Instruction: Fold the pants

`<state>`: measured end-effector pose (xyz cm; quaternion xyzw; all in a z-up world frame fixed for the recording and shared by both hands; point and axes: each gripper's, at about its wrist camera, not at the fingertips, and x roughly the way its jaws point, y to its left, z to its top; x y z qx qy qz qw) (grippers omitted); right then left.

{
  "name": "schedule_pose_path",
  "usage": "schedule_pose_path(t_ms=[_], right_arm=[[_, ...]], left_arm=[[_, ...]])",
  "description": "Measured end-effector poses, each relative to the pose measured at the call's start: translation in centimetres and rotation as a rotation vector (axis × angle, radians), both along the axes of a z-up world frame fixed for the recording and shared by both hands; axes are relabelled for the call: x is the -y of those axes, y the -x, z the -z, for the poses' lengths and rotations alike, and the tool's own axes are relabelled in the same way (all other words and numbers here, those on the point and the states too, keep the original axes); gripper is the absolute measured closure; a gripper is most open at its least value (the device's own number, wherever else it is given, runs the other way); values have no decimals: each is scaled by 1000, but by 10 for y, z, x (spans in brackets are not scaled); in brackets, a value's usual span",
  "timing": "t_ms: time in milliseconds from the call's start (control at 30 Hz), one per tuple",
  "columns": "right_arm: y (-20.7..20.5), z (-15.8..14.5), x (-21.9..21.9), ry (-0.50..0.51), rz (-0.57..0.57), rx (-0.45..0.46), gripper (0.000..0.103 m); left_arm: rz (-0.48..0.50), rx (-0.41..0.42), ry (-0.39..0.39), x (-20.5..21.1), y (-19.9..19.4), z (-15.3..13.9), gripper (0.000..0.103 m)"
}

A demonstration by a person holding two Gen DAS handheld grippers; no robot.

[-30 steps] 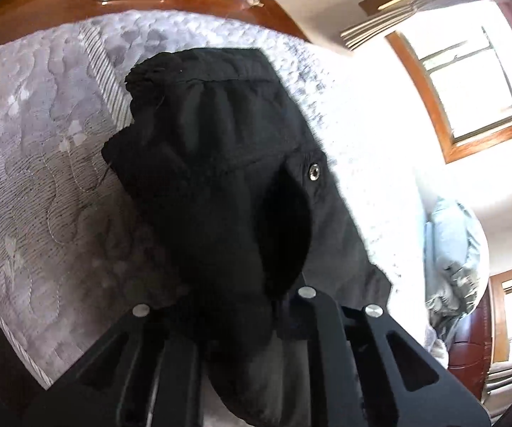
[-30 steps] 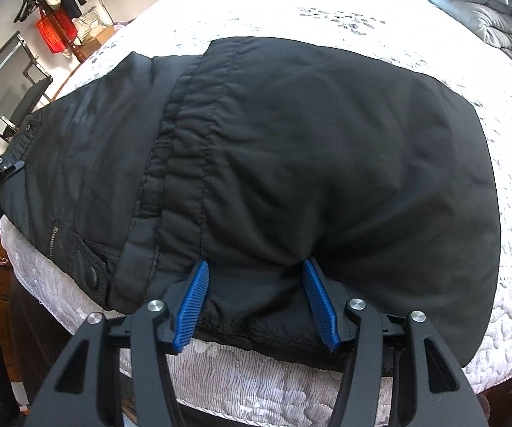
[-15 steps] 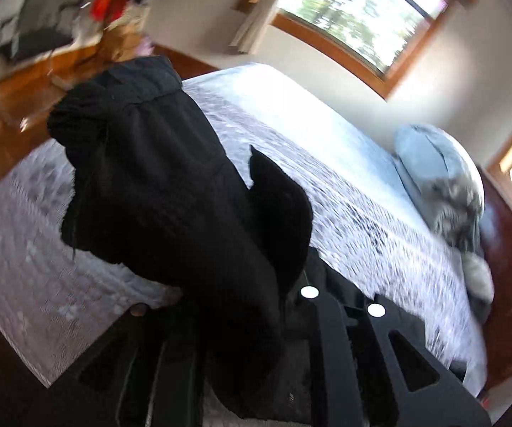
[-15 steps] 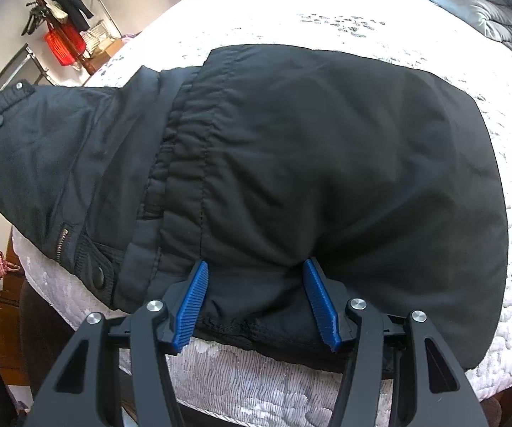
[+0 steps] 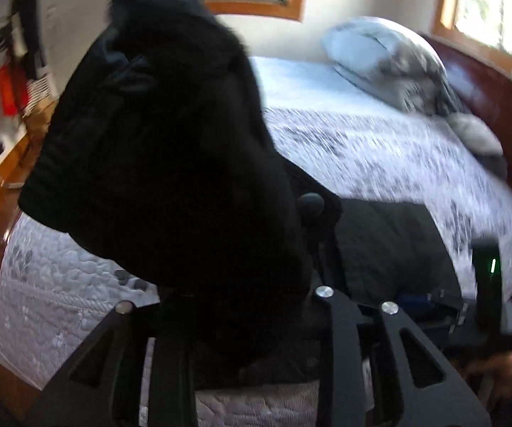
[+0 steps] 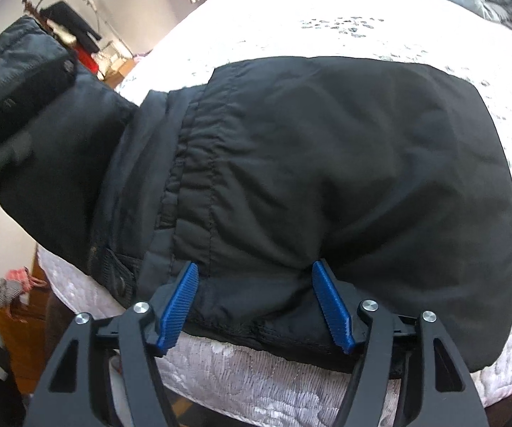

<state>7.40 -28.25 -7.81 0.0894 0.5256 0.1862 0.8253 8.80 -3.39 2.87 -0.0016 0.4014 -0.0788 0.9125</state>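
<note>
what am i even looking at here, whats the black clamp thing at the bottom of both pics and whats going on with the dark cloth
Those clamps are handheld grippers: a person holds one in each hand, with a wide-angle camera on each looking out along its jaws. There is no robot arm. One picture comes from the left gripper, the other from the right gripper. Black pants lie on a quilted white bed. The left gripper has one end of the pants lifted off the bed, cloth between its jaws, which are opening. The right gripper's blue pads sit on either side of the near edge of the pants, also opening. A pillow lies further back.
</note>
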Motion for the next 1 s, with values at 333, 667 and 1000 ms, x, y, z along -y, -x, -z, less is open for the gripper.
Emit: schedule_pose_path(t_ms=[333,667,1000], right_arm=[[5,-14,47,-71,81,8,35],[0,-31,66,-83,122,17,33],[-21,-65,52,-53,133,60,21]], left_arm=[[223,-162,-78,50,10,59,41],[57,-189,43,24,-4,48,10],[-174,-288,0,-15,-35,68,10]])
